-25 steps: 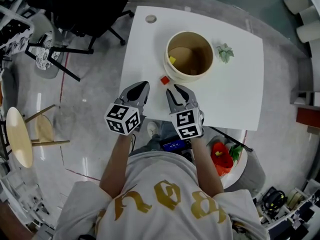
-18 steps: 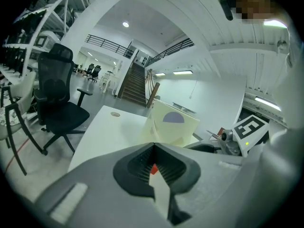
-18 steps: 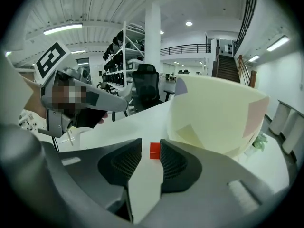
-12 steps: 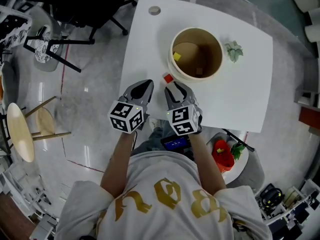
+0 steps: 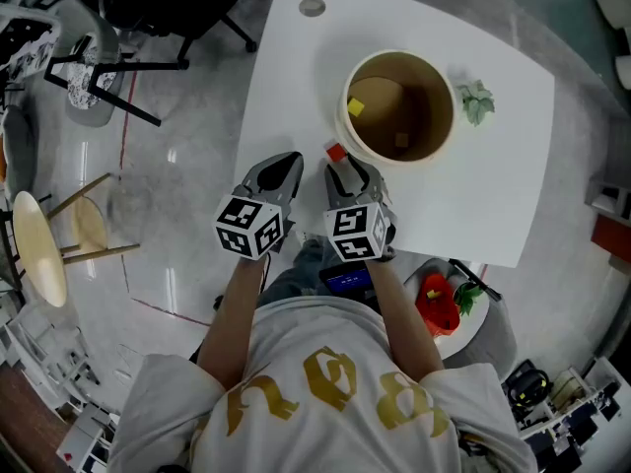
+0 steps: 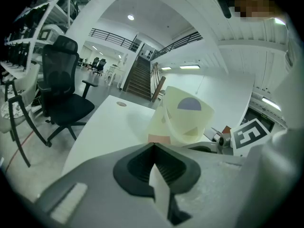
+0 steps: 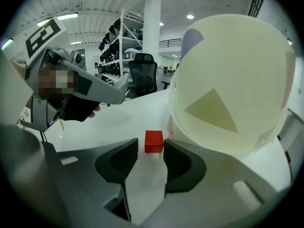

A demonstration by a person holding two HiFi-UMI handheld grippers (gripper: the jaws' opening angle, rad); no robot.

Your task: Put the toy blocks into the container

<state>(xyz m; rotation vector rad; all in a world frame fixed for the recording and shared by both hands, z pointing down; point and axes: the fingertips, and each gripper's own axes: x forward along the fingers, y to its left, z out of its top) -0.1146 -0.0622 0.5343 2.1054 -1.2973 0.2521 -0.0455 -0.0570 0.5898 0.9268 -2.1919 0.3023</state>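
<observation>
The red block [image 7: 154, 141] was a small, plain cube with sharp edges. It sat flat on the white tabletop [image 5: 296, 87], just ahead of the right gripper [image 7: 150, 151]. That gripper's jaws stood wide and had just been opening. The cube lay in line with the gap between their tips, closer to the jaw on the container's side, and neither ribbed pad pressed on it. Just beyond the cube and beside that same jaw rose the container [image 7: 228, 80], a pale cream round tub with faint triangle and half-round shapes on its wall. From the head view, its brown inside held a yellow block [image 5: 356, 107] and a smaller tan piece [image 5: 400, 140], while the red block [image 5: 336, 152] rested close against the outside of the container [image 5: 394, 158], at the tips of the right gripper [image 5: 347, 172]. The left gripper [image 6: 153, 146] had its jaws closed together with nothing between them. It was held over the tabletop's near edge beside the right one, with the tub well ahead of its tips.
</observation>
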